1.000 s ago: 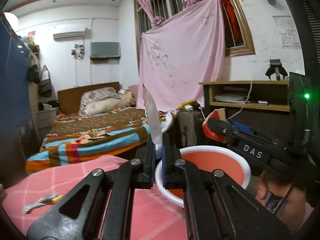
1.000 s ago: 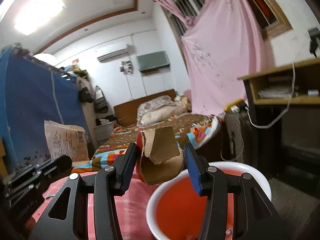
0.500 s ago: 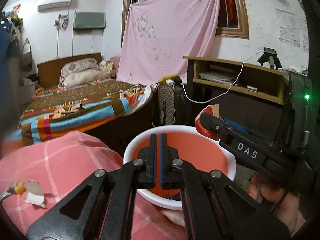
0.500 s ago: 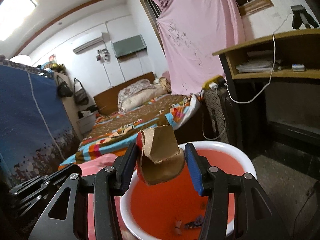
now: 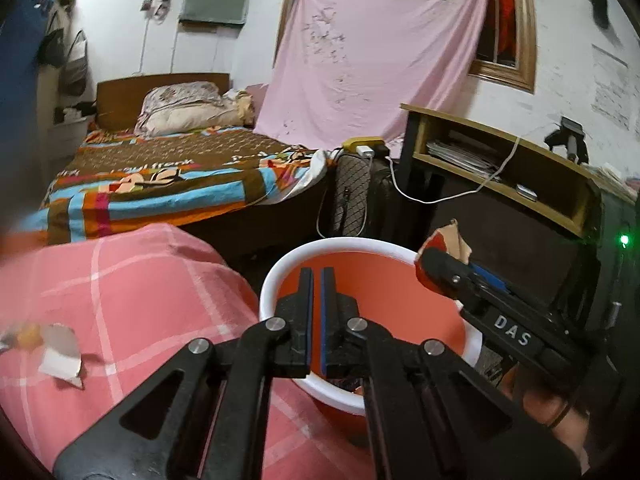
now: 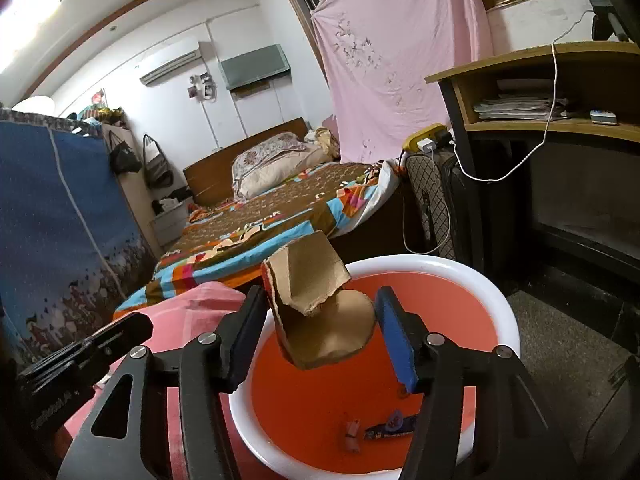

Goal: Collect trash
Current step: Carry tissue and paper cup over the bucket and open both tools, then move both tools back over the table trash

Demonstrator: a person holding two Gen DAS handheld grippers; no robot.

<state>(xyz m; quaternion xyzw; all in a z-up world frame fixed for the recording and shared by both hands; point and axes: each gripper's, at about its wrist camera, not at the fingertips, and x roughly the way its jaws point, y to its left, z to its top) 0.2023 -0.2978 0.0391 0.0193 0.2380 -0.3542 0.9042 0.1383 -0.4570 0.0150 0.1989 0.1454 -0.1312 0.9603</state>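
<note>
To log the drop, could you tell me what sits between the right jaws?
In the right wrist view, a torn cardboard piece sits between the just-opened jaws of the right gripper, over the basin.

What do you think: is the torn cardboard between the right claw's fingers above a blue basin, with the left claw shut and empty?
Only the colour is wrong: the right wrist view shows an orange-red basin with a white rim. The cardboard is within the right claw, whose jaws have just been opening; the left claw is shut, empty.
</note>
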